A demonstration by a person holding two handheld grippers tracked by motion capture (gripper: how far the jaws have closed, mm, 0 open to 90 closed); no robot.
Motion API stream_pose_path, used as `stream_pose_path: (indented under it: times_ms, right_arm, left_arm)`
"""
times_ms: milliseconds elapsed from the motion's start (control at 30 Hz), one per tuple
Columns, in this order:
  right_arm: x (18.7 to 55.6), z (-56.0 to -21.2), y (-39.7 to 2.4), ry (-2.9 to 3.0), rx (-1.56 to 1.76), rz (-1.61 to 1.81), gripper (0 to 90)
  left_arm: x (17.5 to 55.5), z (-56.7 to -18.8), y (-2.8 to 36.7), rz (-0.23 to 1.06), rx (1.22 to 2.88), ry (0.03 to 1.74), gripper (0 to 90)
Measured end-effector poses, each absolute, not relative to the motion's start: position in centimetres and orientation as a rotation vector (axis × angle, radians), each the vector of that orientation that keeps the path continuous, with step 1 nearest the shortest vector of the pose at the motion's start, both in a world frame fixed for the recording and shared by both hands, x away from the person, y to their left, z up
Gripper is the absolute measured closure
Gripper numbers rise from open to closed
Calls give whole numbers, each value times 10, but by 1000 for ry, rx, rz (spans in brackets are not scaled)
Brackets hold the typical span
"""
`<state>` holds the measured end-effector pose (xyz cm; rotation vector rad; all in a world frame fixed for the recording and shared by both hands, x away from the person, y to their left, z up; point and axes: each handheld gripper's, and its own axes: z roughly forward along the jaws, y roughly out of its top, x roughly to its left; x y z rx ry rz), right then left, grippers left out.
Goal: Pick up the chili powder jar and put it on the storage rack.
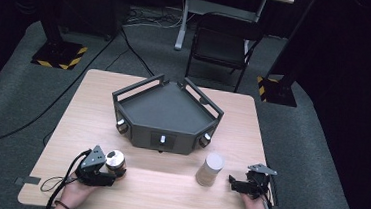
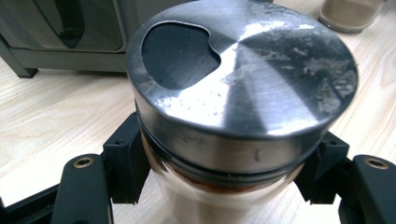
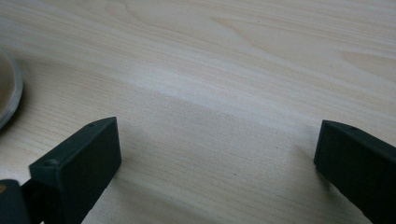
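- A dark five-sided tray (image 1: 165,108) with railed walls sits in the middle of the desk (image 1: 98,97), toward the far edge; three knobs show on its near faces.
- Two canisters stand between the tray and the near edge: a metal canister (image 1: 115,161) toward the near left corner, and a tan canister (image 1: 210,169) right of centre, well apart from it.
- The left gripper (image 1: 110,175) has its jaws clamped on the metal canister, one on each side of the body just below the lid.
- The left gripper view shows what the high view cannot: the brushed steel lid (image 2: 243,79) has a dark kidney-shaped opening (image 2: 180,56), and scuffs.
- The right gripper (image 1: 232,183) rests near the near right corner, just beside the tan canister, jaws wide apart over bare wood.
- Beyond the desk stands one black chair (image 1: 223,42).
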<state>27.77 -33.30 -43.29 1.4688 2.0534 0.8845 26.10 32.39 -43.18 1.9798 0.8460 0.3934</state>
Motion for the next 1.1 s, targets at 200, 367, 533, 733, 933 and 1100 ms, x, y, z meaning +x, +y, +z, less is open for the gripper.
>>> stream_pose_path:
  times_ms: [200, 367, 533, 733, 933, 1100]
  right_arm:
    - [277, -433, -333, 2052, 1471, 884, 0]
    - [277, -433, -333, 2052, 1470, 884, 0]
    - [277, -433, -333, 2052, 1470, 884, 0]
    - [277, -433, -333, 2052, 1470, 884, 0]
    - [277, -433, -333, 2052, 1471, 884, 0]
    - [277, -433, -333, 2051, 1471, 884, 0]
  left_arm:
    - [261, -429, 324, 394, 1988, 845, 309]
    - [260, -427, 326, 399, 1975, 845, 309]
    - [259, -422, 328, 406, 1968, 832, 310]
    - [258, -418, 327, 412, 1948, 836, 310]
    - [259, -412, 329, 395, 1917, 846, 310]
    - [261, -405, 325, 405, 1917, 847, 310]
